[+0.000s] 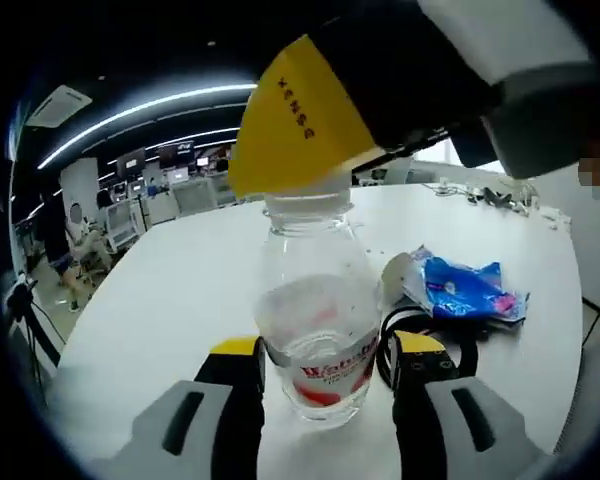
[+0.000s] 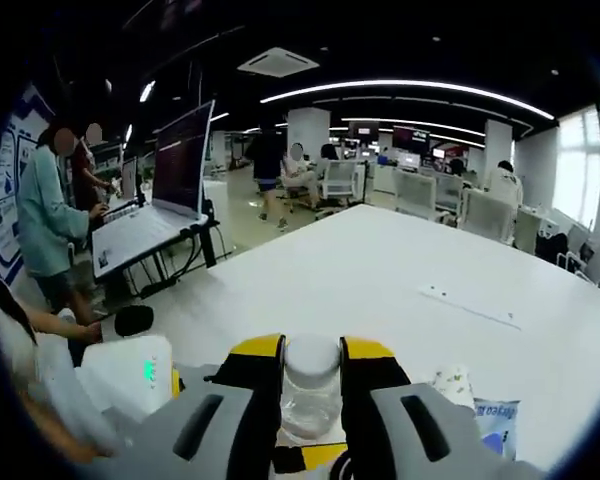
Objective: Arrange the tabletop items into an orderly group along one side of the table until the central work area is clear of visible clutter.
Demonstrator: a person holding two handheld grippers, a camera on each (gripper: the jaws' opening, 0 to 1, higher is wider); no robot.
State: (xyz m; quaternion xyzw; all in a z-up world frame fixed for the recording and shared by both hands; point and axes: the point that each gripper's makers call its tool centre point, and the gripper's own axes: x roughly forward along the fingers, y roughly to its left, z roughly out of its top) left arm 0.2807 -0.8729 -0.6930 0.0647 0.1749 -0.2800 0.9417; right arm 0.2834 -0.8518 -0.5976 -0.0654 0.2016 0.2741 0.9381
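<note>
Bottle: a clear plastic water bottle with a red-and-white label (image 1: 318,335) stands upright on the white table (image 1: 180,290), long axis vertical, squarely between the two grippers.
Left gripper: the yellow-tipped left gripper (image 1: 325,375) brackets the bottle's lower body, one jaw on each side at label height; the jaws look pressed to it, so I judge it clenched on the bottle.
Right gripper: the right gripper (image 2: 311,375) comes from above and is closed on the white cap (image 2: 311,358), its yellow tips hugging both sides.
Nearer hand: both already have it; the left carries the weight low down.
Beside it: a crumpled blue plastic wrapper (image 1: 465,290) and a black cable loop (image 1: 450,340) lie just beside the bottle.
Open room: bare tabletop runs wide ahead in the right gripper view, with a flat white strip (image 2: 472,305) well apart.
Edges: the table's rim curves near on the left gripper view's left side.
</note>
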